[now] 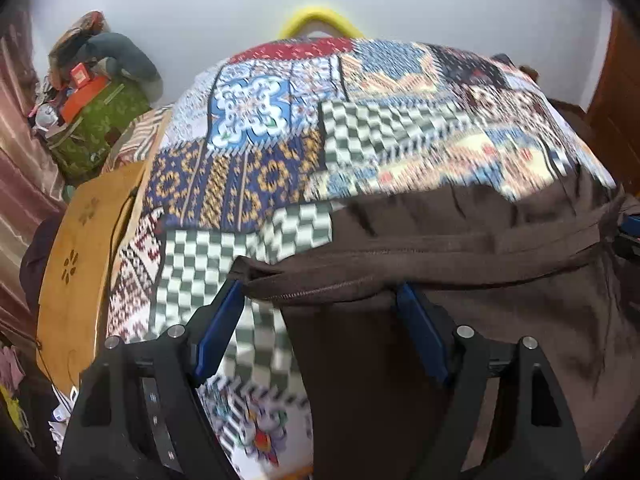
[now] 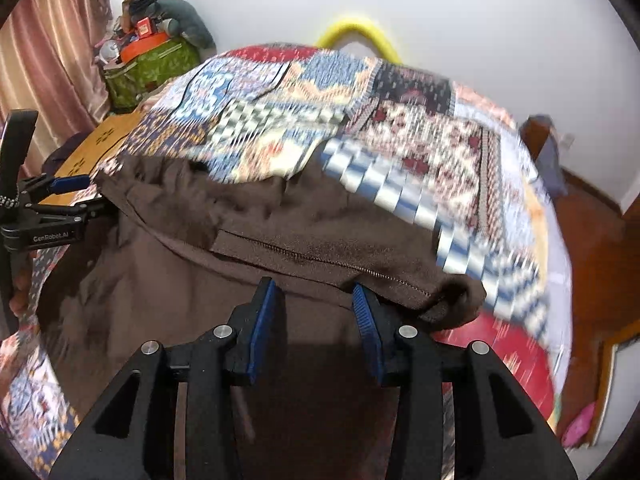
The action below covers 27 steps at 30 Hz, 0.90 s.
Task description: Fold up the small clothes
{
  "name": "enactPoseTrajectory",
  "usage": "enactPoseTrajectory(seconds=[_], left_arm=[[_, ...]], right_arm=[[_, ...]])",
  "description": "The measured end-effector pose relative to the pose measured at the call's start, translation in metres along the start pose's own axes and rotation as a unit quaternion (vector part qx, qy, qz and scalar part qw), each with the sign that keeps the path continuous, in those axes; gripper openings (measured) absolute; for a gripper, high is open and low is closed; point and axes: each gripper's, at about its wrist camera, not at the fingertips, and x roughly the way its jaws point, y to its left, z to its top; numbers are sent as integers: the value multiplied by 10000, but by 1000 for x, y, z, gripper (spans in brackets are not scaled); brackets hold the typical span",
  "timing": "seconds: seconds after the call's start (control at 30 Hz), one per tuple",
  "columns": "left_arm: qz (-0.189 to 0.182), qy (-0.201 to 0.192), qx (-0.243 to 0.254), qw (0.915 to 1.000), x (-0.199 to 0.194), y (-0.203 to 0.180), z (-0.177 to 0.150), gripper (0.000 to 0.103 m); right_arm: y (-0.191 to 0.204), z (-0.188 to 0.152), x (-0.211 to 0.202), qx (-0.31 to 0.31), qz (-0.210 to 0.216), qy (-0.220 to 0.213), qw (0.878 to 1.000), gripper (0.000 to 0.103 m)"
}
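Left wrist view showed my left gripper (image 1: 320,292) jaws wide, right gripper (image 2: 316,296) narrower, neither pinching; the soft, light brown garment (image 1: 460,248) looked best gripped along its stitched hem.

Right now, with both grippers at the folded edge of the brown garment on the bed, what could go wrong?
1. Both the left gripper and the right gripper have open jaws at the hem of the brown garment, so the fold may fall open.
2. The garment's right corner is bunched; pressing now may set a crease.
3. Closing low could pinch the patchwork bedspread too.
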Motion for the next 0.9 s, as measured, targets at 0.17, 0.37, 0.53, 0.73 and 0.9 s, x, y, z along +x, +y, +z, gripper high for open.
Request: enactPoseTrajectory(seconds=[0.17, 0.37, 0.53, 0.73, 0.9], left_arm=[[296, -189, -206, 9992, 3, 14, 25, 79], [164, -166, -421, 9988, -10, 34, 16, 79], [19, 77, -324, 9994, -19, 38, -14, 79], [-80, 404, -112, 9991, -14, 31, -52, 79], [126, 367, 29, 9992, -5, 27, -57, 79]], right_arm=[[-20, 21, -13, 435, -98, -371, 9983, 36], [-30, 12, -41, 562, -34, -527, 9970, 36], [-29, -16, -43, 464, -41, -258, 9986, 37], [-32, -45, -15, 579, 8, 298, 9979, 37], [-37, -33, -7, 623, -235, 79, 9978, 37]])
